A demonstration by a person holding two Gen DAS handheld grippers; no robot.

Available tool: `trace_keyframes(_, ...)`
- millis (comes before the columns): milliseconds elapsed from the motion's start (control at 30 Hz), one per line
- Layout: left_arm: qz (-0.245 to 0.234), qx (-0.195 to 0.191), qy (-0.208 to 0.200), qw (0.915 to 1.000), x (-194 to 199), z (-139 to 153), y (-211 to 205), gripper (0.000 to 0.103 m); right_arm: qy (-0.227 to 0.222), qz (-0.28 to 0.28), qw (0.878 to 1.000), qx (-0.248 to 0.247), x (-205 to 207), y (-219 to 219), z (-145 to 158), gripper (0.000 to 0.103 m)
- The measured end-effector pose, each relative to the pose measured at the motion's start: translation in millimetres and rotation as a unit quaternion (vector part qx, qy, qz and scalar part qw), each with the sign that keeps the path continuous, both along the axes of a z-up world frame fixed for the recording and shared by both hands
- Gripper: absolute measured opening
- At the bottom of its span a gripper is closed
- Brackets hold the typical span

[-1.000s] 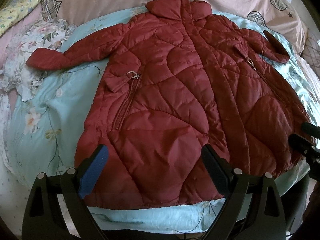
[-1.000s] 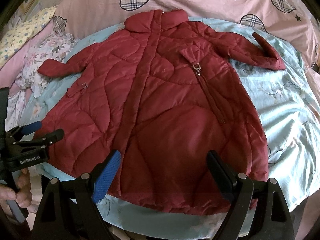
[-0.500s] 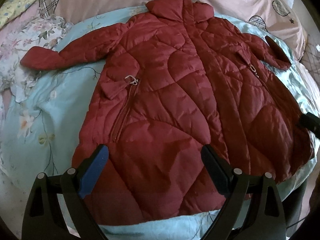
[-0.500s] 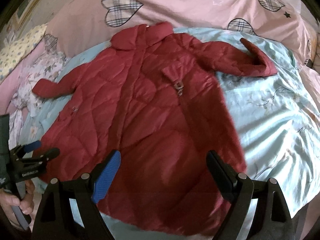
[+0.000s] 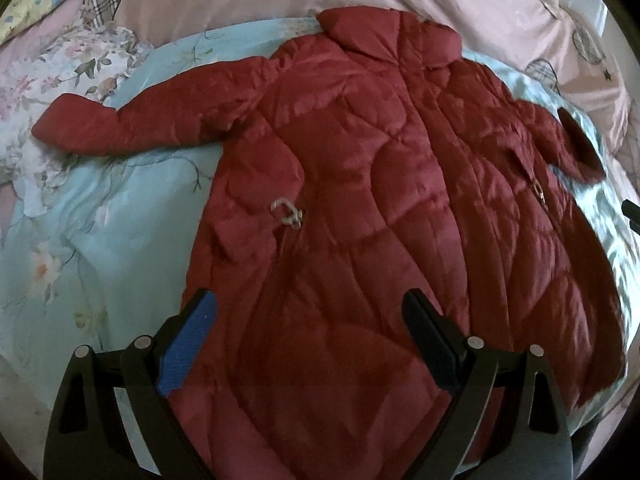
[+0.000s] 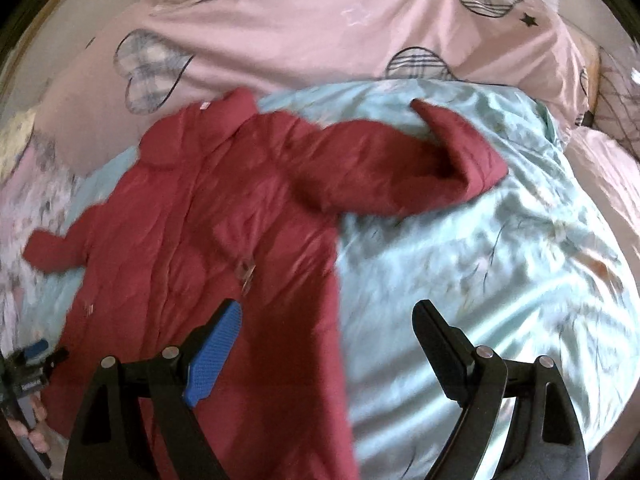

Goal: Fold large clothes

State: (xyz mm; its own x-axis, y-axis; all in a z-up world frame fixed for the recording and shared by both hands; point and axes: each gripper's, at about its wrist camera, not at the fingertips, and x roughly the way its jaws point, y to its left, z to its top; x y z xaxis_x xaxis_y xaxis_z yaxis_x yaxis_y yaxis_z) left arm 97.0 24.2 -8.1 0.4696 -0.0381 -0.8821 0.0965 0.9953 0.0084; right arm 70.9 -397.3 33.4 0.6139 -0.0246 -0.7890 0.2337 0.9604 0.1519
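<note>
Dark red quilted padded coat [image 5: 380,208] spread flat, front up, on pale blue floral bed quilt [image 6: 500,280]; collar toward pink heart-print duvet [image 6: 320,32] at frame top, sleeves splayed for folding access. Left gripper [image 5: 308,340], low centre of left view: jaws wide apart, empty, above hem. Right gripper [image 6: 328,348]: jaws wide apart, empty, straddling coat's side edge, probably lining up a side fold.

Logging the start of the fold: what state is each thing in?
Red coat: spread flat, front up, closed, unfolded.
Left sleeve: stretched out sideways.
Right sleeve: stretched out, cuff bent up.
Left tongs: open, empty, over the hem.
Right tongs: open, empty.
</note>
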Motion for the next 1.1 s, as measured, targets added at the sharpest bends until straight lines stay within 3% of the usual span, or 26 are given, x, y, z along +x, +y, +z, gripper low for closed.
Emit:
trace_keyframes(233, 0.011, 0.002, -0.018, 0.9998, 33, 1, 4, 0.095, -0.004, -0.069, 0.997, 0.017, 60, -77, -8, 0.089)
trace_keyframes(500, 0.042, -0.035, -0.027, 0.9981, 55, -7, 12, 0.095, 0.016, -0.119, 0.992, -0.029, 126, -132, -27, 0.087)
trace_keyframes(600, 0.043, -0.029, -0.027, 0.9983, 61, -11, 10, 0.095, 0.039, -0.132, 0.989, -0.053, 146, -144, -42, 0.085)
trace_keyframes(800, 0.037, 0.001, -0.015, 0.9992, 75, -21, 4, 0.095, 0.066, -0.154, 0.984, -0.06, 166, -168, -67, 0.056)
trace_keyframes(933, 0.045, -0.002, -0.003, 0.999, 80, -27, 6, 0.095, 0.041, -0.149, 0.987, -0.04, 161, -167, -59, 0.019)
trace_keyframes(1100, 0.04, -0.019, 0.005, 0.999, 81, -31, 8, 0.095, -0.002, -0.114, 0.993, -0.017, 152, -137, -35, 0.014)
